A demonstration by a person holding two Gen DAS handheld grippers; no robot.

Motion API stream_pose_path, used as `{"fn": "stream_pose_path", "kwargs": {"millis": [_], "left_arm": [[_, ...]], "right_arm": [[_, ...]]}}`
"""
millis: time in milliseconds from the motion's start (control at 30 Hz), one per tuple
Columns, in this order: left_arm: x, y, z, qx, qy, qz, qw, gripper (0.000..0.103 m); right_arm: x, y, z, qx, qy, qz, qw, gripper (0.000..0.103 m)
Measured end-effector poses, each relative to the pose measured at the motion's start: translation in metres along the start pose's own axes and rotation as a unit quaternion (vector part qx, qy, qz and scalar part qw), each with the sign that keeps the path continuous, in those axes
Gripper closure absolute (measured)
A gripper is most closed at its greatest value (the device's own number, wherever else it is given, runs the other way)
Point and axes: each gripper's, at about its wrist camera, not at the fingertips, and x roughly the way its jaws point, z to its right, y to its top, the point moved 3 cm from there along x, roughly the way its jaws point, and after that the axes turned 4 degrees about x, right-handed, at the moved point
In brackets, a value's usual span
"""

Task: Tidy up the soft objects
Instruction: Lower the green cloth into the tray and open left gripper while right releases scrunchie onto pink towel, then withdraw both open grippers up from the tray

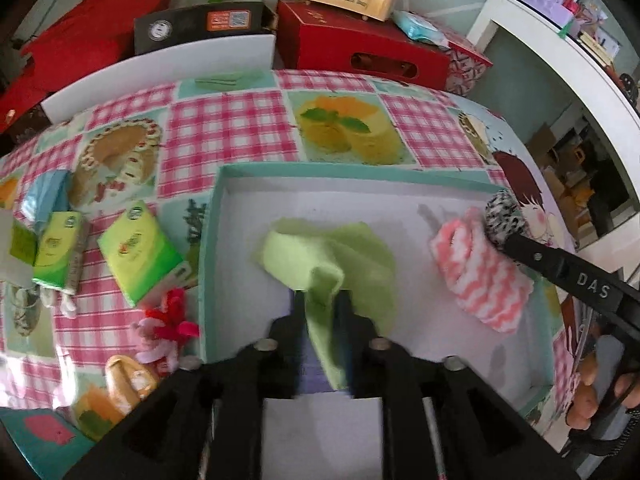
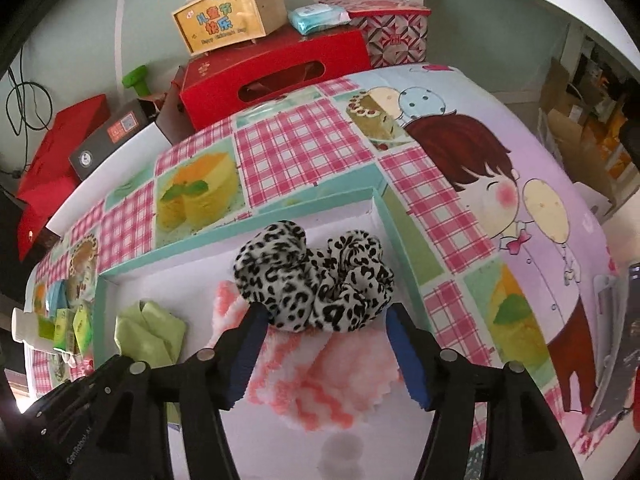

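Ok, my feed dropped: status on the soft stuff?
Right gripper open astride leopard scrunchie, down in box. Left gripper around green cloth, grip unclear. Nothing blocking.

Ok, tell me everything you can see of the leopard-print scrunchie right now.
The leopard-print scrunchie is a puffy ring of white fabric with black spots, soft and gathered in ruffles. It lies in the teal-rimmed box near its far right corner, resting partly on the pink-and-white fuzzy sock. The right claw stands open around it; one blue pad seems to brush its edge.
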Motion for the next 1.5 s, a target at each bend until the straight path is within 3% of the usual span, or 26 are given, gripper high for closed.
{"fn": "stream_pose_path", "kwargs": {"millis": [33, 167, 233, 300, 500, 667, 733, 767, 1033, 1133, 1500], "left_arm": [[-0.004, 0.000, -0.002, -0.003, 0.006, 0.003, 1.0000, 0.065], [-0.015, 0.003, -0.008, -0.017, 0.002, 0.015, 0.9997, 0.058], [-0.018, 0.004, -0.010, -0.022, -0.002, 0.016, 0.9996, 0.045], [-0.021, 0.004, -0.012, -0.028, -0.005, 0.018, 0.9994, 0.038], [-0.024, 0.004, -0.019, -0.045, -0.008, 0.022, 0.9987, 0.026], [-0.025, 0.004, -0.024, -0.058, 0.003, 0.028, 0.9979, 0.023], [-0.024, 0.004, -0.027, -0.065, 0.005, 0.030, 0.9974, 0.012], [-0.025, 0.004, -0.028, -0.068, 0.004, 0.031, 0.9972, 0.012], [-0.028, 0.005, -0.033, -0.077, -0.002, 0.043, 0.9961, 0.011], [-0.031, 0.006, -0.032, -0.067, 0.011, 0.048, 0.9966, 0.004], [-0.045, 0.008, -0.044, -0.084, 0.009, 0.074, 0.9937, 0.004]], "right_arm": [[-0.002, 0.001, 0.000, 0.001, -0.001, 0.002, 1.000, 0.033], [-0.005, 0.001, -0.004, -0.007, -0.005, 0.005, 1.000, 0.031], [-0.006, 0.001, -0.007, -0.012, -0.010, 0.005, 1.000, 0.026], [-0.007, 0.000, -0.008, -0.013, -0.014, 0.007, 1.000, 0.025], [-0.007, -0.001, -0.012, -0.024, -0.015, 0.005, 1.000, 0.020], [-0.008, -0.003, -0.018, -0.038, -0.023, 0.007, 0.999, 0.016], [-0.009, -0.002, -0.019, -0.043, -0.023, 0.014, 0.999, 0.004], [-0.011, -0.002, -0.020, -0.046, -0.022, 0.020, 0.998, 0.000], [-0.015, 0.000, -0.025, -0.052, -0.020, 0.031, 0.998, 0.000], [-0.018, 0.001, -0.024, -0.051, -0.019, 0.038, 0.998, 0.000], [-0.021, 0.000, -0.032, -0.060, -0.013, 0.041, 0.997, 0.000]]}}
